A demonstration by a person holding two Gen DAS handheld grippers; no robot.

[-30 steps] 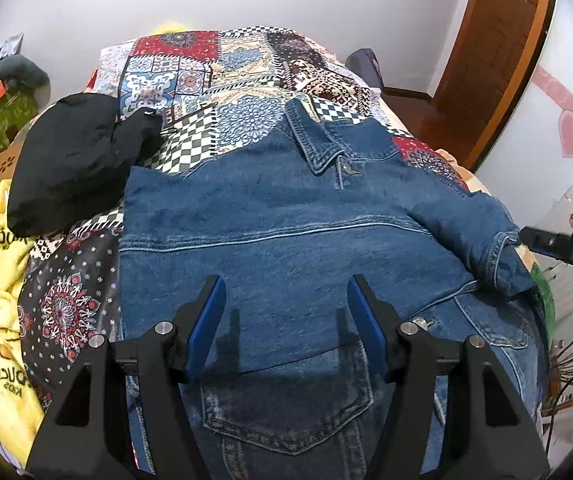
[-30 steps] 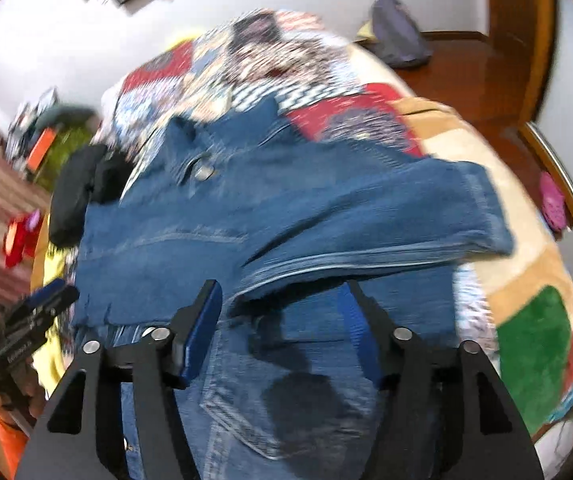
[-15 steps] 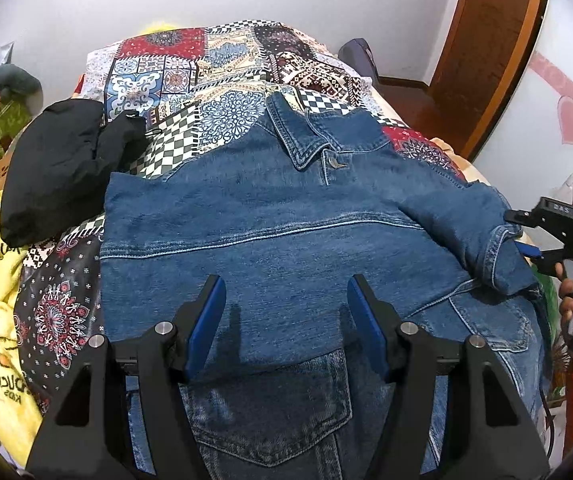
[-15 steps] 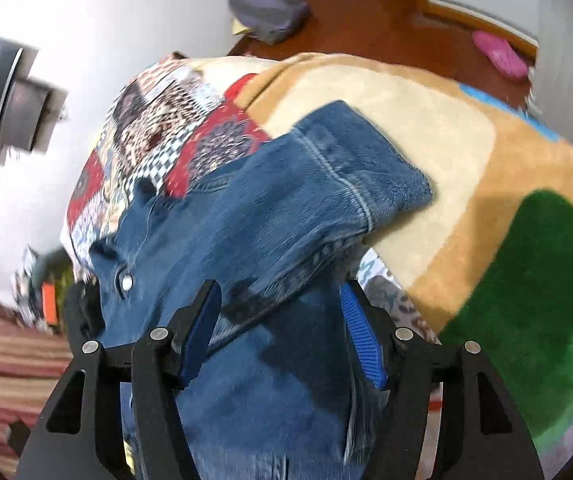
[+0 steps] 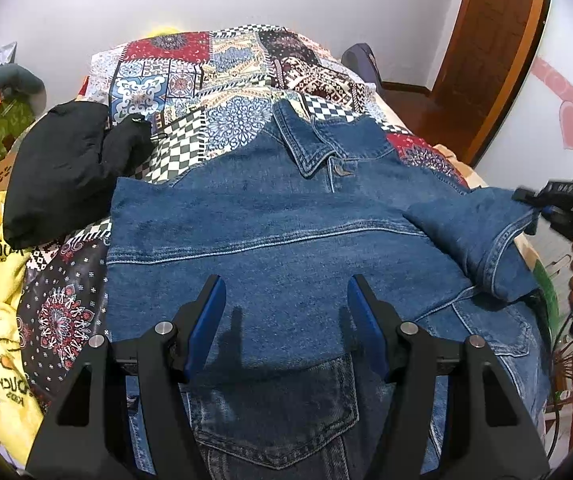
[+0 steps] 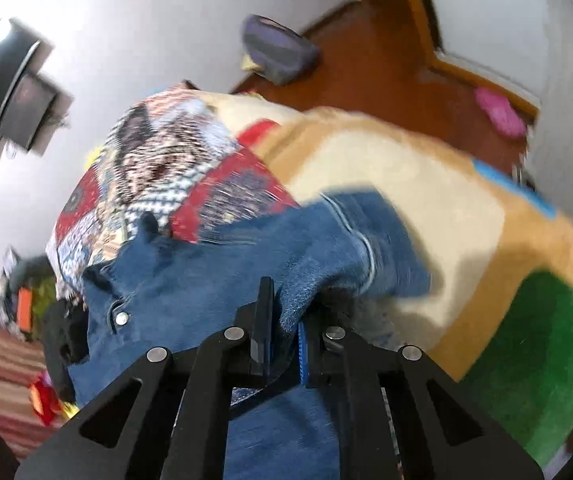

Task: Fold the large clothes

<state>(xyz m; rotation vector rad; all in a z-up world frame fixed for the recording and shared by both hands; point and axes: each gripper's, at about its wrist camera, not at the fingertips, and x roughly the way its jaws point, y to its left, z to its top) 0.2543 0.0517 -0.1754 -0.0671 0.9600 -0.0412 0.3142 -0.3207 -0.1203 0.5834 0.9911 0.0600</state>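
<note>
**Right gripper now clamped on the sleeve cuff**

Right gripper [image 6: 282, 344] has gone from spread half a second ago to pinching the cuff end of the denim jacket [image 5: 286, 248] sleeve [image 5: 474, 236]; from my left camera I see it gripping that cuff at the bed's right edge. I read this as the start of folding the sleeve in across the back panel. My left gripper [image 5: 286, 312] hangs spread above the jacket's lower back, touching nothing, as it did a second ago.

The jacket lies flat, back up, collar away from me, and under its near hem I see jeans [image 5: 274, 412] with a back pocket. Everything rests on a bed with a patchwork quilt [image 5: 190, 80]; a tan and green blanket [image 6: 426, 184] covers its right side. Left of the jacket sit a black garment [image 5: 62, 168] and a yellow one [image 5: 0, 280]. Beyond are a white wall, a wooden door [image 5: 494, 52] and a reddish wood floor [image 6: 366, 60].
</note>
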